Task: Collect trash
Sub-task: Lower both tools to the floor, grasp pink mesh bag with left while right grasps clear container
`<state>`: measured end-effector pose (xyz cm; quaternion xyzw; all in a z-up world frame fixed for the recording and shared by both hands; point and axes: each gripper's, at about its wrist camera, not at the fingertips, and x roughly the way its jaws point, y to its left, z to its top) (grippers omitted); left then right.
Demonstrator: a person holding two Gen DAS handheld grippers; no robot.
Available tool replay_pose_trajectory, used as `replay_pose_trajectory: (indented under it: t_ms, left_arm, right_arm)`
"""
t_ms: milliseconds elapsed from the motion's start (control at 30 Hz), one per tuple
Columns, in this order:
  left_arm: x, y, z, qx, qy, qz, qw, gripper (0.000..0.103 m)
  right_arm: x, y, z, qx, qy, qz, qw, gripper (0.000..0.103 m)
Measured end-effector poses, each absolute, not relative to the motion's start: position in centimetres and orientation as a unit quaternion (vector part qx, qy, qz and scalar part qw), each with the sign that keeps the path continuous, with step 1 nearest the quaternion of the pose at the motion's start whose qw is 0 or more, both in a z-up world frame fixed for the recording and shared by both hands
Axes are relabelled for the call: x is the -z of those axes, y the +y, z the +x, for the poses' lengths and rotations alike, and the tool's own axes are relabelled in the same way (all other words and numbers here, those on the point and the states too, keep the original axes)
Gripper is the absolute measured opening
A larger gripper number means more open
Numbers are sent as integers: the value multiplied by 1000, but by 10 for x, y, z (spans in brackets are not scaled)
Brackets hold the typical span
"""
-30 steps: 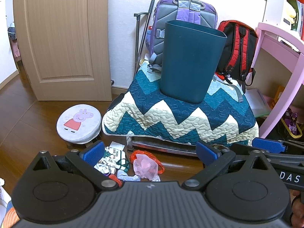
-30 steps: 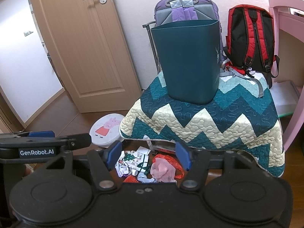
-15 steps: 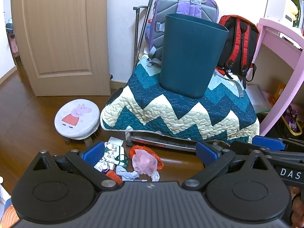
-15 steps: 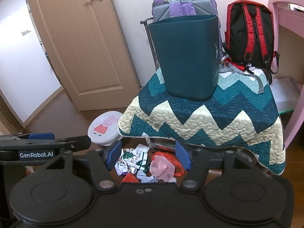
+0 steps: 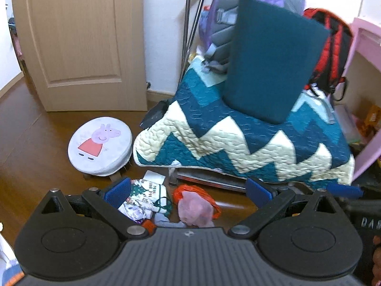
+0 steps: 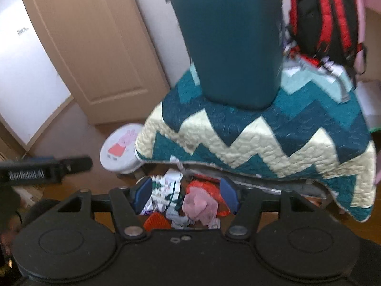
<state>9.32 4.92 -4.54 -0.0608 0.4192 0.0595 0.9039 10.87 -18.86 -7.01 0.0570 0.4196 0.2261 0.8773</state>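
We hold the left gripper [image 5: 188, 191] and right gripper [image 6: 185, 196] spread wide and empty above the crumpled heap of paper and plastic trash [image 6: 183, 202] on the brown wooden floor [image 5: 33, 143]. It looks light and soft; we judge pinching the bunched pink plastic bag [image 5: 194, 208] easiest.

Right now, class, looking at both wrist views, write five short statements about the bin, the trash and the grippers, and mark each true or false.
1. The teal bin stands on the zigzag quilt. True.
2. The trash pile lies on the floor. True.
3. The left gripper grips the pink bag. False: it is open and holds nothing.
4. The right gripper is open. True.
5. The cartoon-pig stool sits atop the quilt. False: it stands on the floor beside it.
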Motion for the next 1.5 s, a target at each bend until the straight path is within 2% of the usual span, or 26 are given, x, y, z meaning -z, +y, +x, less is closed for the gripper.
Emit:
replay_pose_trajectory:
  t_ms: [167, 400, 667, 867, 1133, 1500]
  left_arm:
    - [88, 68, 145, -48, 464, -51, 883, 103]
    - [174, 52, 211, 8, 553, 10, 833, 103]
    - [281, 34, 269, 25, 628, 24, 777, 103]
    - [355, 33, 294, 33, 677, 27, 735, 103]
    - [440, 47, 319, 21, 715, -23, 698, 103]
    - [493, 48, 326, 23, 734, -36, 678, 102]
  right_arm:
    - [128, -172, 151, -235, 478, 51, 845, 63]
    - [225, -158, 191, -210, 563, 63, 797, 63]
    - [358, -149, 211, -135, 678, 122, 712, 63]
    - [438, -160, 219, -83, 731, 138, 663, 63]
    - [498, -161, 217, -61, 771, 166, 612, 63]
    - [542, -152, 218, -53, 794, 180, 578, 63]
